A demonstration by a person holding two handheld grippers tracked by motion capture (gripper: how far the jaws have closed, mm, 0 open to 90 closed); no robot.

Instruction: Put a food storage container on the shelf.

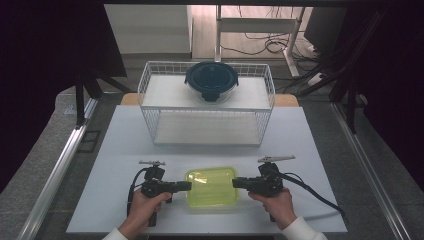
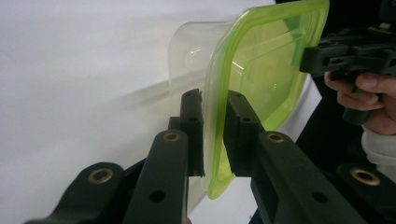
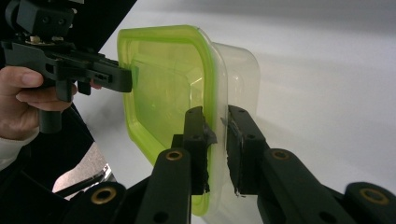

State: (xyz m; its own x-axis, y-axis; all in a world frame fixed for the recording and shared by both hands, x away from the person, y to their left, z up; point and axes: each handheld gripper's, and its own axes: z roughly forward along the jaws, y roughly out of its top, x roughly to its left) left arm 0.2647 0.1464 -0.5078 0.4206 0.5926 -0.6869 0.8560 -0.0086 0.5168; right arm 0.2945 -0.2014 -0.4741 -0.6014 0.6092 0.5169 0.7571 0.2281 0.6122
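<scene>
Two grippers clamp opposite ends of a green-lidded box at the near edge of the desk.

The left gripper [image 1: 187,186] and right gripper [image 1: 236,183] each pinch the rim of the box [image 1: 212,186], jaws nearly closed on the green lid [image 2: 261,70]; the clear tub under it looks empty. Farther back stands a white wire rack [image 1: 207,102], well apart, with a dark-lidded round bowl [image 1: 212,80] on its top shelf; what the bowl holds is hidden.

Both tools [image 1: 189,186] [image 1: 234,183] clamped, pointing inward at each other.
</scene>
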